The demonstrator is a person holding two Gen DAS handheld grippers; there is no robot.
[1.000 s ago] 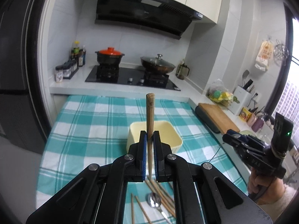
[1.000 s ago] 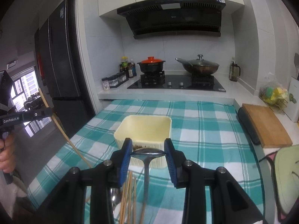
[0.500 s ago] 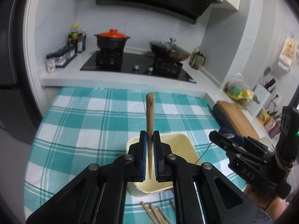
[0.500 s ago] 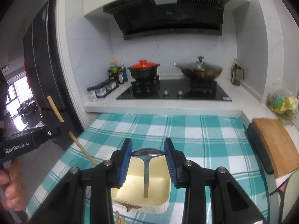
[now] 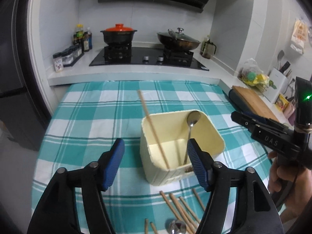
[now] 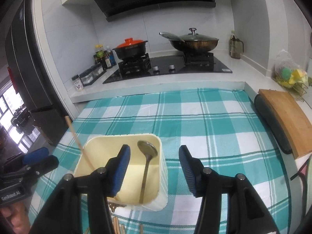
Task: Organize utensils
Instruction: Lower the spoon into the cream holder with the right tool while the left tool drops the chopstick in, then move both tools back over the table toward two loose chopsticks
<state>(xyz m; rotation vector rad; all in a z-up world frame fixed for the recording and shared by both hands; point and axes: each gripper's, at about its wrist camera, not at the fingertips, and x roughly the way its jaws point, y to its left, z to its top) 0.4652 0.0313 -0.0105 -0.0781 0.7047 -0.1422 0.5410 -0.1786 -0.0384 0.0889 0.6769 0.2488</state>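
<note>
Left wrist view: our left gripper [image 5: 155, 162] has just been opening; its jaws stand wide with nothing between them. The chopstick [image 5: 153, 130] now leans free in the cream container [image 5: 214, 132] just ahead of the jaws, beside the spoon [image 5: 190, 127]. Right wrist view: our right gripper [image 6: 155, 170] has likewise just been opening, jaws moderately apart and empty, the spoon [image 6: 147, 161] standing in the container [image 6: 162, 175] ahead, nearer the left jaw.

Loose chopsticks [image 5: 179, 204] and a second spoon [image 5: 176, 227] lie on the checked cloth [image 5: 87, 117] below and behind the left jaws.

Handling, our judgement: chopsticks are light, stiff, thin and likely to roll, so pinch mid-shaft, one at a time. The spoon looks metal, smooth and possibly slippery; take it on the handle near the bowl.
</note>
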